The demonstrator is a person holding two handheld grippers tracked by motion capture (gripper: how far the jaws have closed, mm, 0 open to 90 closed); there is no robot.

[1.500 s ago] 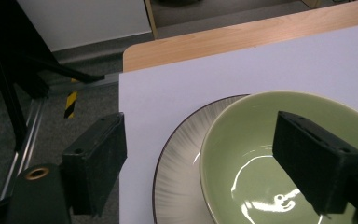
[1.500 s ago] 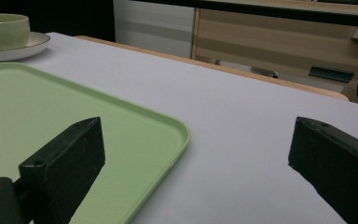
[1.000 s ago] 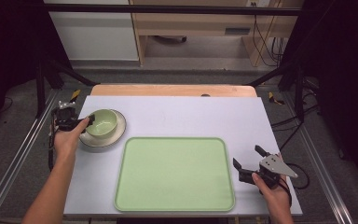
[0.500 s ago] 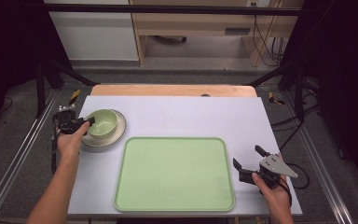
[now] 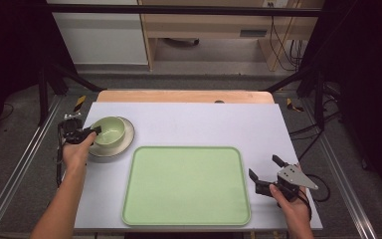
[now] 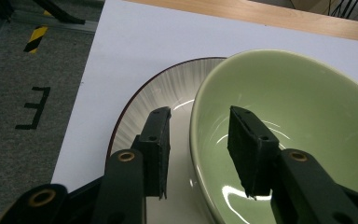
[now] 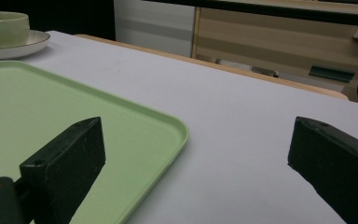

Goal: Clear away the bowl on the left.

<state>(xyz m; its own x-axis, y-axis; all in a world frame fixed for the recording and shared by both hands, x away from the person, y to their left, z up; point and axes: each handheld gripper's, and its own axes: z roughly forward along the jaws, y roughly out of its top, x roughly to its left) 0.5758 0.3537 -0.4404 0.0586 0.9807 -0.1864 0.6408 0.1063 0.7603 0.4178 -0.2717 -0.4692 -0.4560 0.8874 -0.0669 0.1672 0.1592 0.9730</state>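
Green bowl [image 5: 109, 130] sits on the striped plate [image 5: 122, 147], just left of the green tray [image 5: 186, 185]. Left gripper [image 6: 200, 151] straddles the bowl's near rim – one jaw inside, one outside – and has just been closing; gap remains, no pinch yet. Seat deeper, squeeze square, then lift. Right gripper [image 5: 268, 173], by the tray's right edge, spread wide, empty.

Far tabletop [image 5: 204, 119]: bare white sheet, open to pass across.
Right strip: clear beside tray [image 5: 186, 184], right gripper [image 5: 268, 172] hovering there.
Left corner: crowded by bowl [image 5: 110, 130] on plate [image 5: 124, 144], with left gripper [image 5: 87, 134] straddling the bowl's near rim.
Middle: low tray, raised rim.
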